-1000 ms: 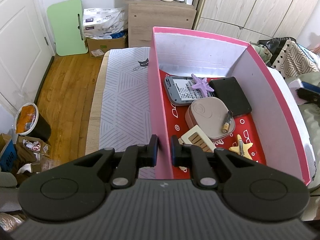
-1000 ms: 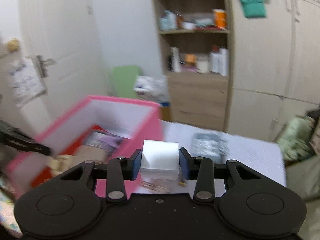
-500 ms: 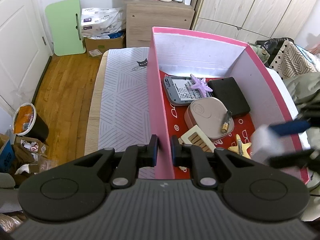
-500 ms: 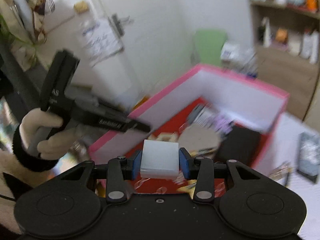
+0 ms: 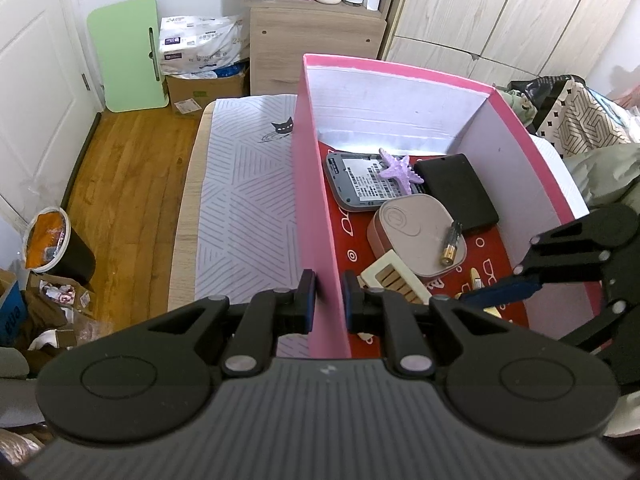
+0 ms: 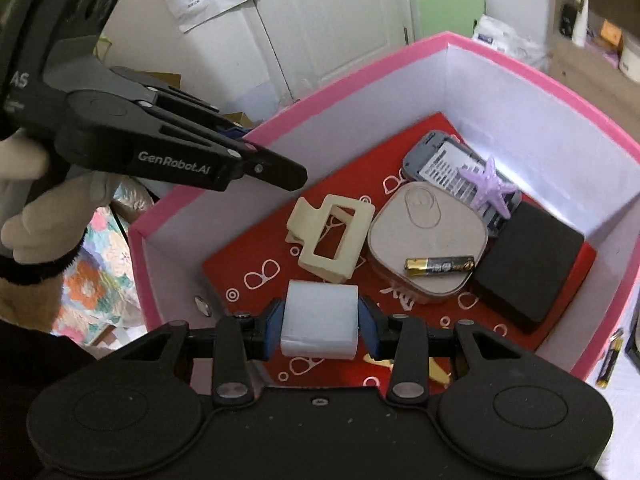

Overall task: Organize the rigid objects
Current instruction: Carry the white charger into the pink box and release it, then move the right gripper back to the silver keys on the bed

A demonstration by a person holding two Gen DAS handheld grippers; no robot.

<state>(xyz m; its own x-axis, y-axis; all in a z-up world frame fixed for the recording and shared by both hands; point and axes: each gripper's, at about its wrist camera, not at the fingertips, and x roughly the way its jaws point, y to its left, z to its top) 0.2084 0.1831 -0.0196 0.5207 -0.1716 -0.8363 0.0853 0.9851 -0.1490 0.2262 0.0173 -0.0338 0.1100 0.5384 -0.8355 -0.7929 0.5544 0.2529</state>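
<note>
A pink box (image 5: 314, 184) with a red floor stands on the table. My left gripper (image 5: 327, 294) is shut on its left wall, one finger on each side; the right wrist view shows this gripper (image 6: 260, 160) too. My right gripper (image 6: 320, 326) is shut on a white block (image 6: 320, 308), held just above the box's near floor. Its fingers (image 5: 516, 286) reach in over the right wall. Inside lie a cream hair claw (image 6: 330, 240), a beige case (image 6: 428, 232) with a battery (image 6: 440, 265) on it, a grey device (image 6: 436, 164), a purple starfish (image 6: 490, 188) and a black case (image 6: 528, 268).
A grey patterned cloth (image 5: 248, 208) covers the table left of the box. Another battery (image 6: 610, 360) lies outside the box's right wall. A bin (image 5: 52, 240) and cardboard clutter stand on the wooden floor at the left. Bedding is piled to the right of the box (image 5: 580, 124).
My right gripper has swung left with the white block, from beside the box to over its inside, and tipped downward. The left gripper has stayed clamped on the wall.
</note>
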